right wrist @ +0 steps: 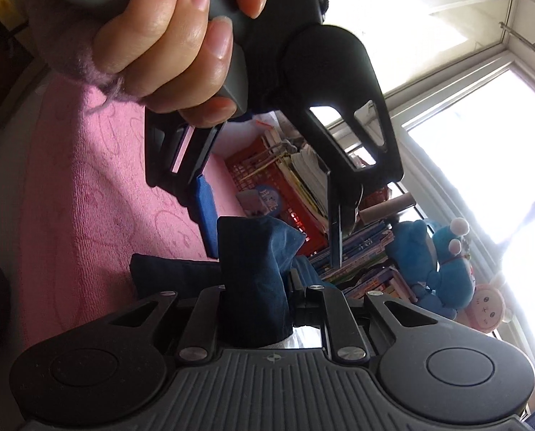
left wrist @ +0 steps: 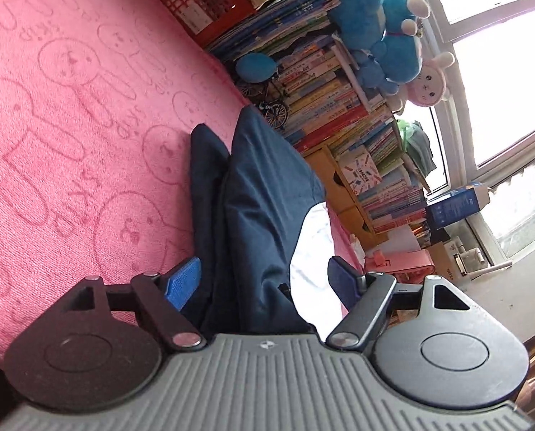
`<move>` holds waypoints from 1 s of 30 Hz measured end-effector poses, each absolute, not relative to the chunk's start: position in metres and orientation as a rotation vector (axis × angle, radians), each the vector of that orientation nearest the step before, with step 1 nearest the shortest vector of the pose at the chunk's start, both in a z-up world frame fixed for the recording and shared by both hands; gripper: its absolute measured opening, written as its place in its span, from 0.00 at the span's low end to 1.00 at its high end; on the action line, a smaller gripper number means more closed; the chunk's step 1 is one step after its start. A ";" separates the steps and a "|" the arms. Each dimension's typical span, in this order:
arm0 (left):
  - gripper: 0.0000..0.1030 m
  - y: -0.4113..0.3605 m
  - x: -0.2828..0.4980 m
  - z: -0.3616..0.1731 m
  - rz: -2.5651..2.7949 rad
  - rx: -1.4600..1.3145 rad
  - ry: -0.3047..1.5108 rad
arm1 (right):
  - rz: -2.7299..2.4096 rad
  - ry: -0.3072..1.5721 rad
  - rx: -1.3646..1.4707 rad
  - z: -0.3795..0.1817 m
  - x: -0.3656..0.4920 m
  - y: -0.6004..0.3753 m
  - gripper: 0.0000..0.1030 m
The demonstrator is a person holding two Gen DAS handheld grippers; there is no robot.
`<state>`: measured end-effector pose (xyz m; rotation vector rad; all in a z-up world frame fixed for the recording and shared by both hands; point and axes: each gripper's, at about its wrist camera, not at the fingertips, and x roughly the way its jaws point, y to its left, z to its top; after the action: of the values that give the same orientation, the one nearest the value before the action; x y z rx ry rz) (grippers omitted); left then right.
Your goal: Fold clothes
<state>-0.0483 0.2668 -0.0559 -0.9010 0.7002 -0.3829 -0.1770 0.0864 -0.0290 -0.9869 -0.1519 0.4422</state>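
Navy garment (left wrist: 256,194) between spread fingers (left wrist: 183,282) — unpinched.

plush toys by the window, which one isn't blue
The pink-and-white bunny, at the end of the row nearest the window frame. The plush toys beside it on the stacked books are bright blue with white paws.

Stacked books (left wrist: 339,107) run from twelve to four o'clock, blue plush toys (left wrist: 386,32) on top, red crate (left wrist: 210,3) at twelve.
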 end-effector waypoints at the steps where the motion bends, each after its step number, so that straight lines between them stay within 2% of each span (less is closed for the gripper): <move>1: 0.76 0.268 -0.054 -0.055 -0.384 -0.911 0.700 | 0.442 -0.152 -0.980 -0.028 -0.179 0.086 0.17; 4: 0.77 0.267 -0.073 -0.057 -0.370 -0.945 0.707 | 0.444 -0.158 -0.963 -0.025 -0.185 0.082 0.18; 9: 0.77 0.260 -0.097 -0.067 -0.352 -1.008 0.730 | 0.455 -0.177 -0.941 -0.025 -0.204 0.073 0.37; 19: 0.75 0.227 -0.098 -0.086 -0.340 -1.081 0.694 | 0.360 -0.126 -0.816 -0.022 -0.232 0.022 0.52; 20: 0.73 0.225 -0.098 -0.087 -0.321 -1.076 0.681 | 0.339 -0.110 -0.801 -0.022 -0.231 0.014 0.53; 26: 0.26 0.219 -0.104 -0.090 -0.222 -1.074 0.609 | 0.226 -0.007 -0.678 -0.024 -0.220 -0.033 0.59; 29: 0.26 0.220 -0.108 -0.092 -0.212 -1.087 0.593 | 0.219 0.022 -0.611 -0.023 -0.221 -0.050 0.65; 30: 0.29 0.221 -0.109 -0.093 -0.208 -1.092 0.587 | 0.222 0.025 -0.600 -0.023 -0.222 -0.053 0.65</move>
<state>-0.1095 0.2208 -0.0926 -1.0917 0.5873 -0.2085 -0.2218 -0.0525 -0.0226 -0.6003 0.0248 0.2217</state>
